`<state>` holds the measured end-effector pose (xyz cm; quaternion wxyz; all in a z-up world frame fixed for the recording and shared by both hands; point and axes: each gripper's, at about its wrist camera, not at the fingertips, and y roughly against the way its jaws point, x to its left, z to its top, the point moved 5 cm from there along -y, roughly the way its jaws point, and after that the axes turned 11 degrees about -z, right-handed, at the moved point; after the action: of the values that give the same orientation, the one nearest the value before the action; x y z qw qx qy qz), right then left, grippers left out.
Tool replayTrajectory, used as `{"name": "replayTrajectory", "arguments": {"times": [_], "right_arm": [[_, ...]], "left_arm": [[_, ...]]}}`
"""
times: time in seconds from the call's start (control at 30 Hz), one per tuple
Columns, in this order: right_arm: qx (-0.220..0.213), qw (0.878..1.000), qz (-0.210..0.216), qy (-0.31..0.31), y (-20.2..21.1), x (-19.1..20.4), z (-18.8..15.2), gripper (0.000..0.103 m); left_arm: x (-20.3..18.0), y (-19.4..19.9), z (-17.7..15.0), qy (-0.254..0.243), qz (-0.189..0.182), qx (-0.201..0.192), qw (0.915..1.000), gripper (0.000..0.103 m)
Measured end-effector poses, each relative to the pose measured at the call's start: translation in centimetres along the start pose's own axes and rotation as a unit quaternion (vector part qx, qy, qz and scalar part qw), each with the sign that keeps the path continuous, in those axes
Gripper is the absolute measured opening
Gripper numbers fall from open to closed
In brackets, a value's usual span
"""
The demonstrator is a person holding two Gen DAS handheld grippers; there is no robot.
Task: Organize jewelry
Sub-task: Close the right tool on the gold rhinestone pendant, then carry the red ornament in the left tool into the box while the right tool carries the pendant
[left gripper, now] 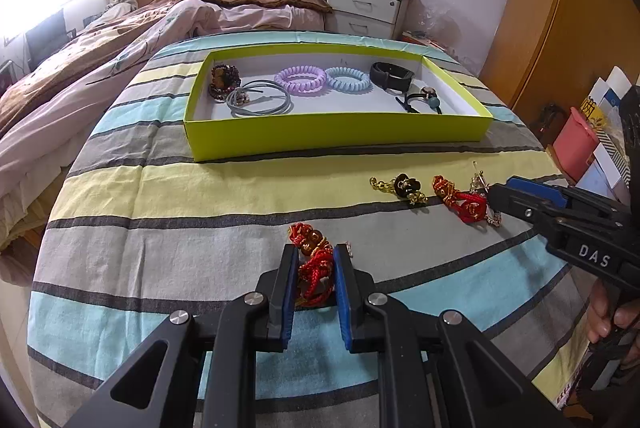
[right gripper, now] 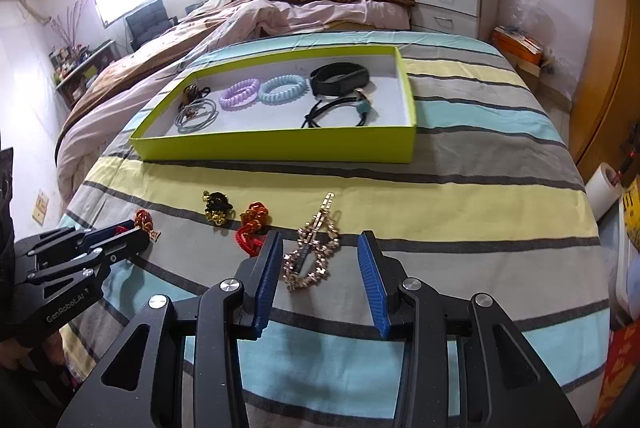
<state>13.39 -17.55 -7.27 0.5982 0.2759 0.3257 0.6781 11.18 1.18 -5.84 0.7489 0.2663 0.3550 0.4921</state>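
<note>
My left gripper [left gripper: 316, 268] is shut on a red braided bracelet with brown beads [left gripper: 314, 260] that lies on the striped cloth. My right gripper [right gripper: 320, 268] is open, its blue pads on either side of a gold chain bracelet [right gripper: 314, 248] on the cloth. Between them lie a black and gold bracelet [left gripper: 404, 188] and a red knotted bracelet [left gripper: 460, 198]. The lime-green tray [left gripper: 336, 136] farther back holds hair ties, a purple coil [left gripper: 301, 78], a blue coil [left gripper: 347, 79] and a black band [left gripper: 390, 75].
The striped cloth [left gripper: 200, 196] covers a round table. A bed with pink and brown bedding [left gripper: 120, 40] lies beyond on the left. A white nightstand [left gripper: 366, 10] stands at the back. Boxes and a pink bin [left gripper: 580, 144] sit at the right.
</note>
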Motion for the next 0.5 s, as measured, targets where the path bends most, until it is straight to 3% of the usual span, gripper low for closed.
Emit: {"name": "replayTrajectory", "arguments": {"times": [0.03, 0.1, 0.27, 0.5], "right_arm": [[0.000, 1.000, -0.002, 0.002, -0.05, 0.13, 0.01, 0.040], [0.000, 1.000, -0.005, 0.008, -0.17, 0.38, 0.01, 0.027], [0.009, 1.000, -0.014, 0.022, -0.52, 0.77, -0.26, 0.017], [0.009, 0.999, -0.030, 0.022, -0.40, 0.03, -0.35, 0.014]], "left_arm": [[0.03, 0.03, -0.01, 0.002, -0.002, -0.001, 1.0000, 0.018], [0.09, 0.07, -0.01, 0.005, -0.006, -0.003, 1.0000, 0.018], [0.22, 0.09, 0.02, 0.005, -0.008, -0.003, 1.0000, 0.018], [0.21, 0.09, 0.04, 0.004, -0.007, -0.003, 1.0000, 0.018]]}}
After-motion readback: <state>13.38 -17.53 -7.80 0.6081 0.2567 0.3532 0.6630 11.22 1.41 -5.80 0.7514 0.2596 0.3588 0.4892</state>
